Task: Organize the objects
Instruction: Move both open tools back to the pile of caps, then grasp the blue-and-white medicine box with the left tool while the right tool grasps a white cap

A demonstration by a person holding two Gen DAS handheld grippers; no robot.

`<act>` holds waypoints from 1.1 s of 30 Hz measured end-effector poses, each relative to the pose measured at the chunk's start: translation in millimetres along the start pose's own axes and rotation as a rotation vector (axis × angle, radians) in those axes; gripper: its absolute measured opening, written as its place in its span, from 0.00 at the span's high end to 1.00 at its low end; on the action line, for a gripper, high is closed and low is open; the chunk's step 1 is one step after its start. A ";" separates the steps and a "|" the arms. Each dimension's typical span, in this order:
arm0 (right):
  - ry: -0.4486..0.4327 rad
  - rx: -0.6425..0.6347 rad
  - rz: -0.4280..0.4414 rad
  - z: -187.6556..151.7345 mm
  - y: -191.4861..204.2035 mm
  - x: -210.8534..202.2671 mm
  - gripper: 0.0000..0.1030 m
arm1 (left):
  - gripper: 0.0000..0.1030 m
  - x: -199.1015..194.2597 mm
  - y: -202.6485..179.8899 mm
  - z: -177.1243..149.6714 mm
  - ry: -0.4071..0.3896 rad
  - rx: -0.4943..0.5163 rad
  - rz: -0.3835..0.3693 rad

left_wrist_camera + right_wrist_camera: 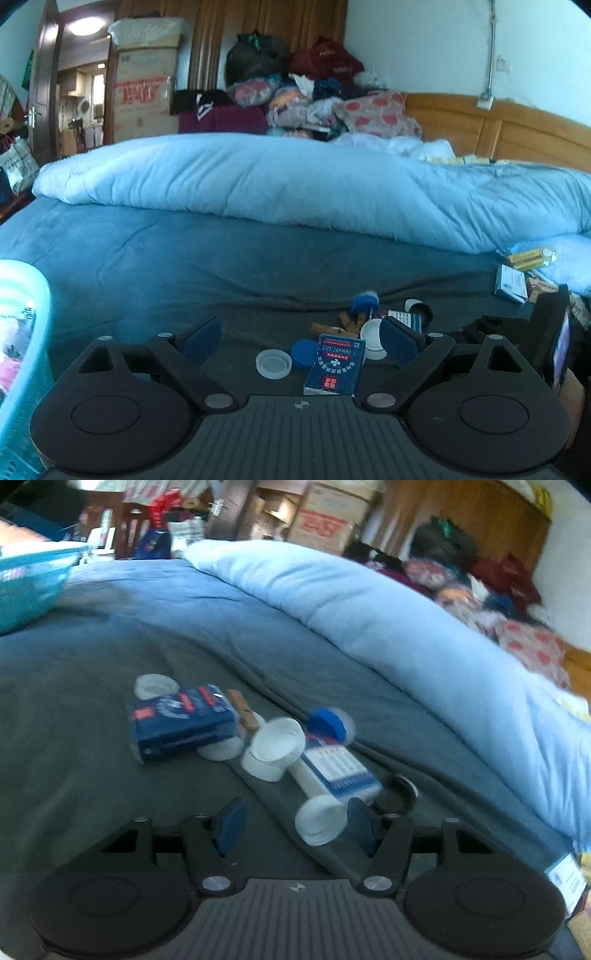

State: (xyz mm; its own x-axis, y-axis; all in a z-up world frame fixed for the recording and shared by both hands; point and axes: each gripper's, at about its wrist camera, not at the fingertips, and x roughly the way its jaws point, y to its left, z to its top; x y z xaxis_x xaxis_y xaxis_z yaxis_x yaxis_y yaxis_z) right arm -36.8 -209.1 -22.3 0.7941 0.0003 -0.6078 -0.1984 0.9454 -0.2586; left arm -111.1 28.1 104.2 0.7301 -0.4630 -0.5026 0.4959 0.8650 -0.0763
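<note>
The left gripper [299,341] hangs low over the dark sheet [184,280], jaws spread wide with nothing gripped; the blue box [335,363] stands between them, its far end just short of the right finger, with no pad pressing on it. Just left of the box lie a clear lid [273,363] and a blue cap [303,353]; just right of it a white cap [373,338] leans against the finger. The right gripper [295,825] is about half open and holds nothing, though the white end of a lying tube [334,786] sits just inside its right finger. Beyond the tube, toward the box [183,722], stand a white tub [275,747], a blue-capped bottle [330,723] and a wooden peg [243,712]. Far left of the box, a teal basket [22,354] sits at the sheet's edge. Behind the box, a pale duvet [295,184] runs folded across the bed, with bundled clothes [314,99] past it.
</note>
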 end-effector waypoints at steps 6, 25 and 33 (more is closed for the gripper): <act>-0.008 0.088 0.050 -6.1 -18.7 0.8 0.64 | 0.10 25.8 -5.1 7.8 0.026 -0.005 -0.015; -0.018 0.269 0.146 -15.9 -31.9 -4.4 0.56 | 0.10 58.2 -17.4 -0.6 0.076 0.004 -0.042; -0.037 0.329 0.180 -17.9 -34.6 -1.8 0.66 | 0.22 96.5 -24.8 -14.6 0.117 0.007 -0.074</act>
State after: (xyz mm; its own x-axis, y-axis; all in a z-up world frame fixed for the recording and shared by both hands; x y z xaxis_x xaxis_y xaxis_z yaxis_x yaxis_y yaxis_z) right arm -41.7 -247.7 -25.7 0.7847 0.1822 -0.5925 -0.1463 0.9833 0.1086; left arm -59.8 -35.2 45.0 0.6318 -0.4995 -0.5927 0.5498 0.8278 -0.1116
